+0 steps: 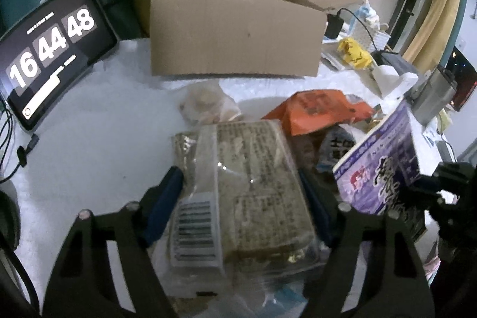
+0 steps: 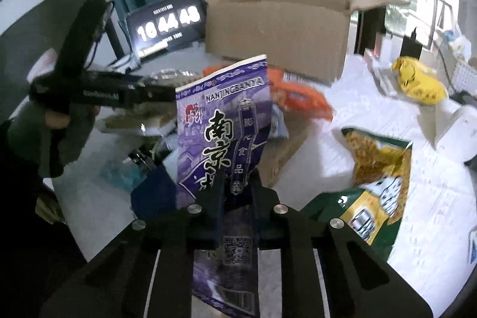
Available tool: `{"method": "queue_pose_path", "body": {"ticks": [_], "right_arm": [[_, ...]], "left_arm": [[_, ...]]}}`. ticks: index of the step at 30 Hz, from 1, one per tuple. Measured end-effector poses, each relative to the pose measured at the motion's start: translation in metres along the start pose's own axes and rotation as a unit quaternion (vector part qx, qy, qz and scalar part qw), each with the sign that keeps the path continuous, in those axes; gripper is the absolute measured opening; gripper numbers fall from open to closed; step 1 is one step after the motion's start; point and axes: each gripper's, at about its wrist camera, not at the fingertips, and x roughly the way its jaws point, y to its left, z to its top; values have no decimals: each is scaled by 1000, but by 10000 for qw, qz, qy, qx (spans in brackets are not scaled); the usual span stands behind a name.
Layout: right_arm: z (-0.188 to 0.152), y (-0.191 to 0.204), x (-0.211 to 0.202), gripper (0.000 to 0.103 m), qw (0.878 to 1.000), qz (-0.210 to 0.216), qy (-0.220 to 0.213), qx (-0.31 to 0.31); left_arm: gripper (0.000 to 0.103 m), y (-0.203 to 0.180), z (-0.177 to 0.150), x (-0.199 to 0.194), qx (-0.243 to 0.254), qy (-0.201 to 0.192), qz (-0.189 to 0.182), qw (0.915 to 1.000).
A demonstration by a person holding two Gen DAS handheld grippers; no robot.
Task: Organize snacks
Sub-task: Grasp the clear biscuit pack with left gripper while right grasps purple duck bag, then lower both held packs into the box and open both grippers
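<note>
My left gripper [image 1: 241, 184] is shut on a clear-wrapped brown snack pack [image 1: 253, 181] with a barcode label, held over the white table. My right gripper [image 2: 237, 184] is shut on a purple snack bag [image 2: 222, 124] with white Chinese lettering, held upright; the bag also shows in the left wrist view [image 1: 384, 163]. An open cardboard box [image 1: 235, 32] stands at the back of the table, also in the right wrist view [image 2: 280, 29]. An orange snack bag [image 1: 316, 109] and a clear bag of round snacks [image 1: 205, 103] lie before the box. The left gripper [image 2: 143, 93] shows at left in the right wrist view.
A tablet clock [image 1: 50, 49] reading 16 44 48 leans at the back left with cables beside it. A green and yellow snack bag [image 2: 375, 184] lies at the right, a yellow bag [image 2: 417, 79] behind it. A white tissue roll [image 2: 456, 127] and clutter sit on the right side.
</note>
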Motion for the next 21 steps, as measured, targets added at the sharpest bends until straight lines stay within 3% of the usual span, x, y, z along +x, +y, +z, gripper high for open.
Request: {"method": "queue_pose_path", "body": {"ticks": [10, 21], "right_arm": [[15, -13, -26, 13, 9992, 36, -392, 25], [49, -38, -50, 14, 9953, -122, -940, 213]], "left_arm": [[77, 0, 18, -31, -54, -423, 141, 9990], [77, -7, 62, -53, 318, -988, 230, 9943]]}}
